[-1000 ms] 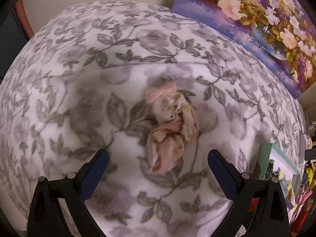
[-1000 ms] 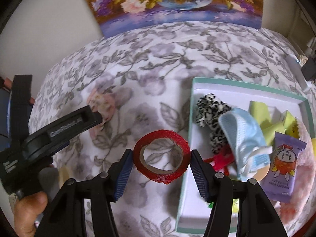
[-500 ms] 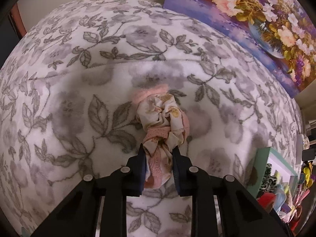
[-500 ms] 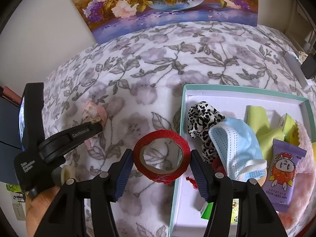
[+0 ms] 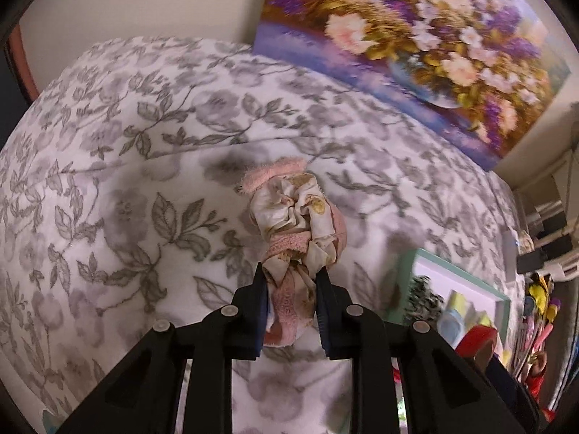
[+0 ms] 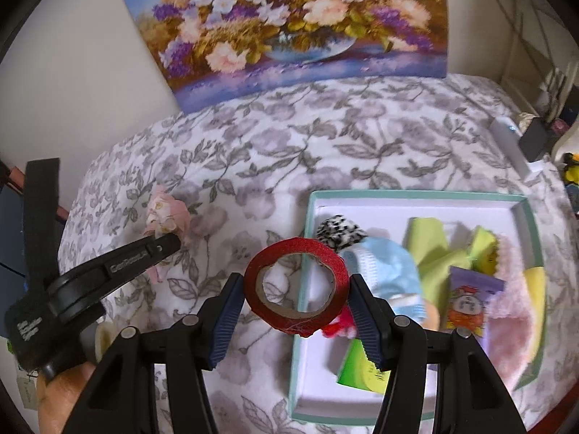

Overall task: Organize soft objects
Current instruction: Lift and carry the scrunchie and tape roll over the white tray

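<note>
My left gripper (image 5: 291, 291) is shut on a crumpled pink and cream floral cloth (image 5: 295, 217) and holds it just above the flowered blanket (image 5: 108, 181). The cloth (image 6: 168, 213) and the left gripper (image 6: 164, 247) also show in the right wrist view. My right gripper (image 6: 295, 291) is shut on a red tape roll (image 6: 295, 287) at the left rim of a white box with a teal rim (image 6: 416, 195). The box holds a leopard-print scrunchie (image 6: 340, 233), a blue face mask (image 6: 389, 264), green cloths (image 6: 430, 242), a purple snack packet (image 6: 468, 300) and a pink towel (image 6: 510, 311).
A flower painting (image 6: 296, 25) leans on the wall behind the bed. A white bar-shaped object (image 6: 512, 144) and a black box (image 6: 539, 137) sit at the far right bed edge. Cluttered shelves (image 5: 542, 307) stand to the right.
My left gripper closed on the floral cloth and lifted it off the blanket. My right gripper, still holding the tape roll, moved right to the box's left rim.
</note>
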The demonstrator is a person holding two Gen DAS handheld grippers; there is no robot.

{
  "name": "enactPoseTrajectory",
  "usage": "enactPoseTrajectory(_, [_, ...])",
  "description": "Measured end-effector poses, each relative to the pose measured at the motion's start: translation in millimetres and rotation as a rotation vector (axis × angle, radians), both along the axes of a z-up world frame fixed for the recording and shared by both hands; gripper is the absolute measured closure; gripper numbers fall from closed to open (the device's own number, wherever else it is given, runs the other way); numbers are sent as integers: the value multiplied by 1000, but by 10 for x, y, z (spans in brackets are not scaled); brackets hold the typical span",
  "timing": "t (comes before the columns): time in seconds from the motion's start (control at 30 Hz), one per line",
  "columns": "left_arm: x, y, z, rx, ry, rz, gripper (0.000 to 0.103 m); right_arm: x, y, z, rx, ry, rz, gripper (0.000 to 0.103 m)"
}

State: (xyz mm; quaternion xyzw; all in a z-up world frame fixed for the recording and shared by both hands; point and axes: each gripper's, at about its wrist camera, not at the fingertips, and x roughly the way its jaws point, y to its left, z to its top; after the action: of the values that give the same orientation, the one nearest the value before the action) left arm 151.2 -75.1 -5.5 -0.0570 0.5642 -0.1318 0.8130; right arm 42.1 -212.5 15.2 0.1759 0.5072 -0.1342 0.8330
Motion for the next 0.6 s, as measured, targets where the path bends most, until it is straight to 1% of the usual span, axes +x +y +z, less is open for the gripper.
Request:
enactPoseTrajectory(0.17, [-183, -94, 148, -9, -23, -49, 79, -155, -100, 111, -15, -16, -26, 42])
enactPoseTrajectory(0.4, [-476, -224, 342, -34, -44, -112, 78, -348, -200, 85, -30, 10, -54, 42])
enactPoseTrajectory(0.6, [-714, -366, 408, -54, -50, -170, 78, -514, -221, 130, -64, 15, -58, 42])
